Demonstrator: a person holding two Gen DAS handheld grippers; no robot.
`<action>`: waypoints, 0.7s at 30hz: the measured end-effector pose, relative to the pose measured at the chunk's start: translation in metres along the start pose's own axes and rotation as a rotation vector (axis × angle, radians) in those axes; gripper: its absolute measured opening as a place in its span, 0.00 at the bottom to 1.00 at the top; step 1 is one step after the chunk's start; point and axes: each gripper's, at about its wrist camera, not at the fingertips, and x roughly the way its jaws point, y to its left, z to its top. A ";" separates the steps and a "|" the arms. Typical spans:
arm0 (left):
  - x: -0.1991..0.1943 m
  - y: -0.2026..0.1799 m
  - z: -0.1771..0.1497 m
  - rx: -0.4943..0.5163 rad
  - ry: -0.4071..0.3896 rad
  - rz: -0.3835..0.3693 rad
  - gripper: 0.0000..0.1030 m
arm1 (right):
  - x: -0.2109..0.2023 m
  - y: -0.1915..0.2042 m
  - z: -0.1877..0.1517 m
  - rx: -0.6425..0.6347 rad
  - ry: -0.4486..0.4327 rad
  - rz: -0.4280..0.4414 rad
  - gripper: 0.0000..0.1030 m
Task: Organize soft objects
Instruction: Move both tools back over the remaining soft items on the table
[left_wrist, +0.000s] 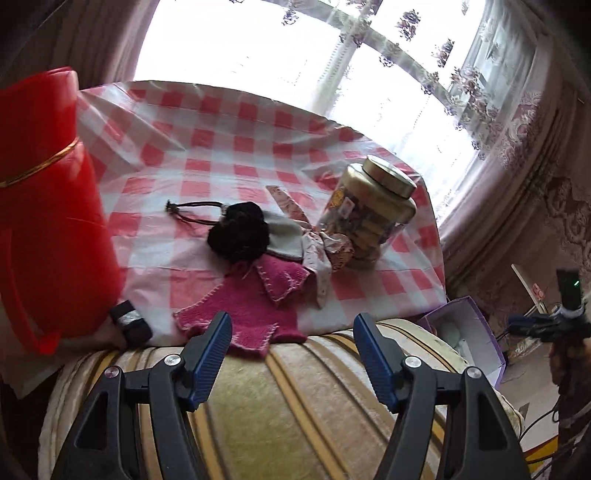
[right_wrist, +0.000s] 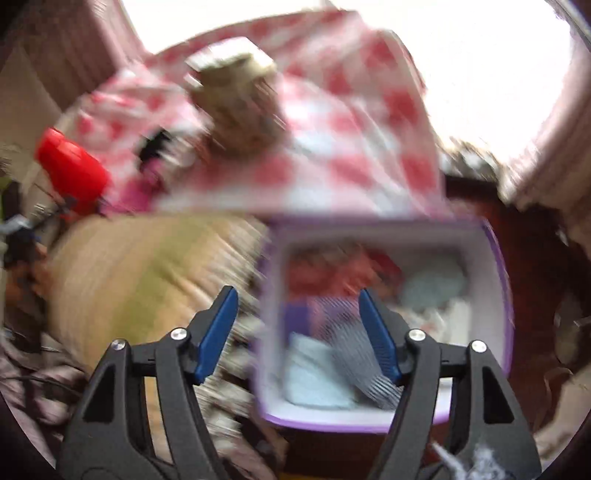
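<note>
A pink knitted garment (left_wrist: 255, 314) lies at the near edge of the red-checked tablecloth (left_wrist: 207, 147), with a black fuzzy bundle (left_wrist: 238, 230), a grey cloth (left_wrist: 286, 232) and a floral fabric piece (left_wrist: 321, 251) just behind it. My left gripper (left_wrist: 293, 354) is open above a striped cushion, its fingertips close before the pink garment, nothing between them. In the blurred right wrist view my right gripper (right_wrist: 297, 332) is open over a purple-rimmed white box (right_wrist: 495, 280) that holds soft cloths in red (right_wrist: 325, 273), light blue (right_wrist: 317, 373) and stripes (right_wrist: 365, 362).
A tall red jug (left_wrist: 48, 206) stands at the table's left edge, a dark small object (left_wrist: 131, 323) by its base. A gold-lidded jar (left_wrist: 373, 206) of snacks stands behind the fabrics. The striped cushion (left_wrist: 295, 406) lies below the table; the box (left_wrist: 465, 332) sits right of it.
</note>
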 end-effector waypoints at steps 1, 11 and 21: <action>-0.003 0.003 0.000 -0.002 -0.008 0.005 0.67 | -0.001 0.007 0.005 -0.012 -0.017 0.035 0.71; -0.010 0.027 -0.004 -0.041 -0.015 -0.013 0.66 | -0.011 0.111 0.066 -0.152 -0.141 0.240 0.75; 0.011 0.034 0.020 -0.056 0.007 0.010 0.66 | 0.060 0.172 0.106 -0.234 -0.079 0.248 0.75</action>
